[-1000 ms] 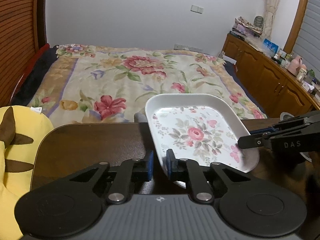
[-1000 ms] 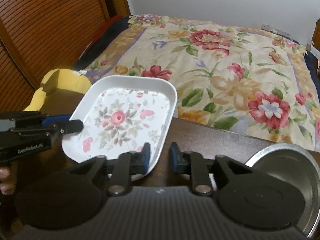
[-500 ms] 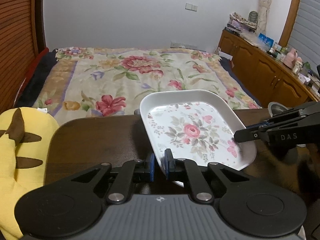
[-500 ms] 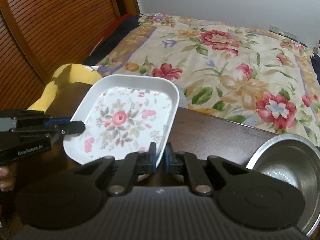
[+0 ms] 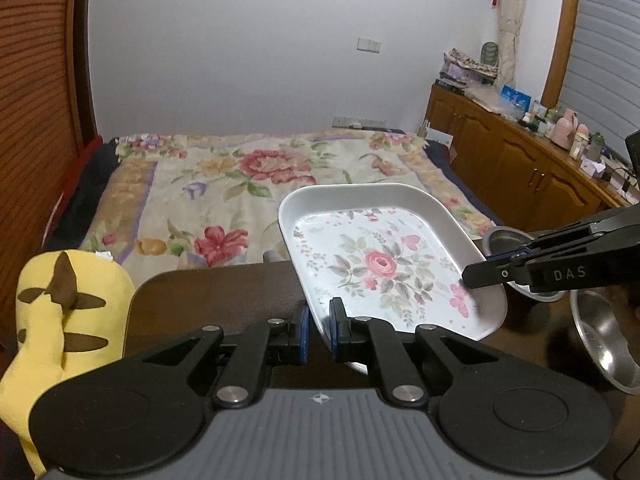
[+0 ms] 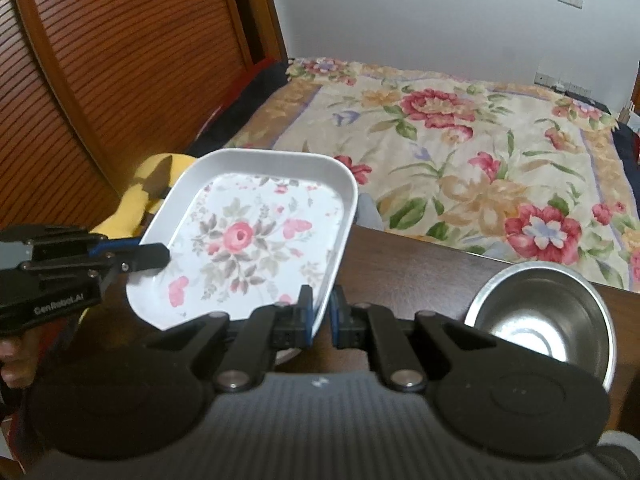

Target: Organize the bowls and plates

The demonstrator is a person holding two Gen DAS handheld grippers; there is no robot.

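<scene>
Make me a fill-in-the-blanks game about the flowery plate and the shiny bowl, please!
1. Both grippers hold the white plate by its ____.
2. The big flower in the middle of the plate is ____.
3. The metal bowl sits on the dark wooden ____.
4. The right gripper and the left gripper each pinch a different ____ of the plate.

Missing words: rim; pink; table; side
</scene>
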